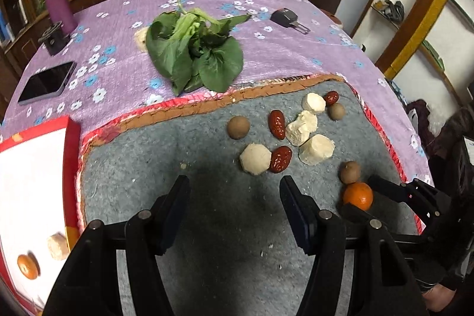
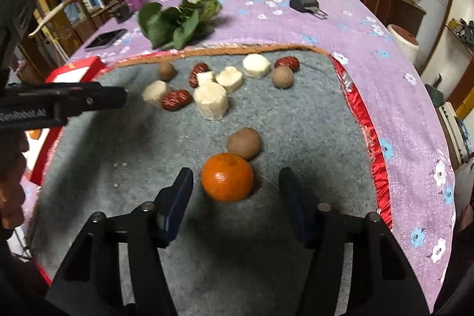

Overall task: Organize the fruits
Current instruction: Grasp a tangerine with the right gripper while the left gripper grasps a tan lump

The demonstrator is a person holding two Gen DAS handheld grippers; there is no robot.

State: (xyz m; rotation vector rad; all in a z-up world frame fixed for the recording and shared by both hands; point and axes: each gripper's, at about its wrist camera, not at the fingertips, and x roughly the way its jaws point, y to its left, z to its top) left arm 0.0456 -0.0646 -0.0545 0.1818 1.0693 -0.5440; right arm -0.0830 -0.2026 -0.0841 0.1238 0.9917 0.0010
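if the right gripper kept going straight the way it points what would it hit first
Most likely the round orange mandarin, which sits between the open fingers of the right gripper, untouched. The brown round fruit lies just behind it; depth is hard to judge.

On the table, the mandarin (image 2: pixel 227 177) touches a longan (image 2: pixel 244 143) behind it, the leafy greens (image 2: pixel 177 19) far behind, the box (image 1: pixel 32 182) left
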